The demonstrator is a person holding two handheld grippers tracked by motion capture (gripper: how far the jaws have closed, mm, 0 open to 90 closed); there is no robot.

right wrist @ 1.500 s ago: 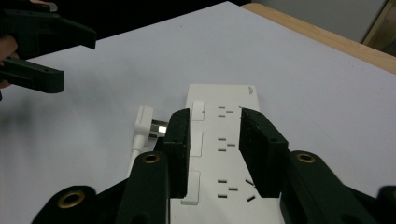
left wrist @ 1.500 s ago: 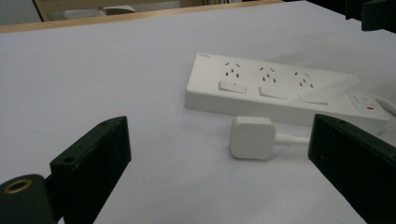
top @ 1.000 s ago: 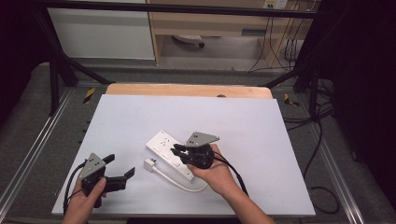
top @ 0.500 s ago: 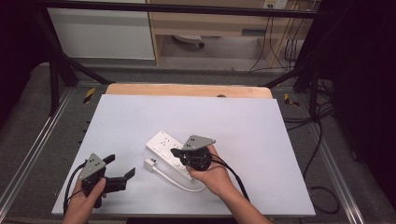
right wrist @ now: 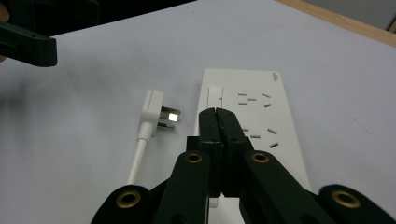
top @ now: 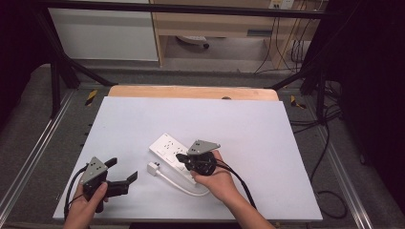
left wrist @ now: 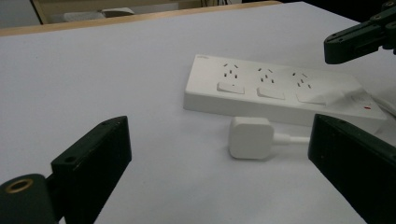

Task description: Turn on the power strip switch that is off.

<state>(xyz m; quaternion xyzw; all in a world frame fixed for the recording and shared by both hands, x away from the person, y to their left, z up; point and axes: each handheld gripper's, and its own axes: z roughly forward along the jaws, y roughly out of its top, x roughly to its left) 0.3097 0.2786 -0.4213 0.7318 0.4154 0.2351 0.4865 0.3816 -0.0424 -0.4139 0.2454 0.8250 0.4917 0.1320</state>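
A white table top (top: 267, 143) with a wooden strip along its far edge sits inside a black metal frame, with grey carpet around it and cables trailing on the floor to the right.

A white power strip (top: 173, 151) lies flat on the table, angled, and its white plug (top: 153, 168) rests on the table just beside it, at the end of a white cord (top: 184, 187) that curves back toward the person's right hand.

The right gripper (top: 182, 157) is held over the power strip. In the right gripper view its two black jaws are pressed together with nothing between them, and their joined tips (right wrist: 217, 113) sit over the strip (right wrist: 261, 121), just short of a rocker switch (right wrist: 215, 95) and beside the socket slots. Whether the tips touch the strip cannot be told. The plug (right wrist: 156, 109) lies just to the left of these tips, prongs facing the strip, clear of them.

The left gripper (top: 125, 172) rests low near the table's near left corner, held in the left hand (top: 88, 205). Its jaws stand wide apart with nothing gripped. In the left gripper view the plug (left wrist: 250, 136) lies ahead of them, nearer the right-hand jaw, and the power strip (left wrist: 280, 95) lies just behind the plug, with the right gripper's black jaw tips above its far end.
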